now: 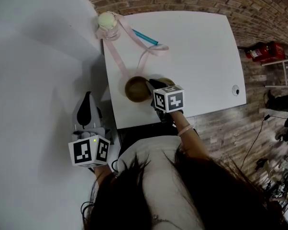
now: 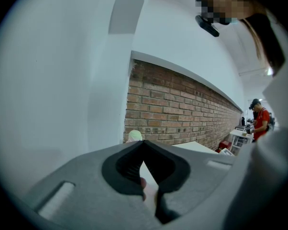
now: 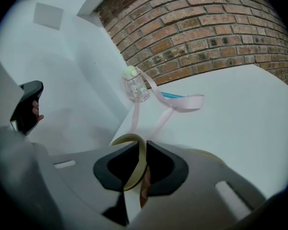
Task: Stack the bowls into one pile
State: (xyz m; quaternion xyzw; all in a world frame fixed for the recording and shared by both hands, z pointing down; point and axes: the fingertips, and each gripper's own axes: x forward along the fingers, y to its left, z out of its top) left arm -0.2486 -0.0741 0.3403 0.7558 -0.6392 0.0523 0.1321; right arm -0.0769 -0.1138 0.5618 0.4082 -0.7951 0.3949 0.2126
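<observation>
My right gripper (image 3: 140, 150) clamps thin rim of brown bowl (image 1: 134, 90) at table's (image 1: 201, 56) near edge; second bowl (image 1: 167, 82) just beside. My left gripper (image 2: 144, 147) off table, jaws together, empty. Risk: rim pinch slips, bowl drops over edge.

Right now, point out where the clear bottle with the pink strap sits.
In the head view, the bottle stands on the white table's far left corner, next to the teal pen.
</observation>
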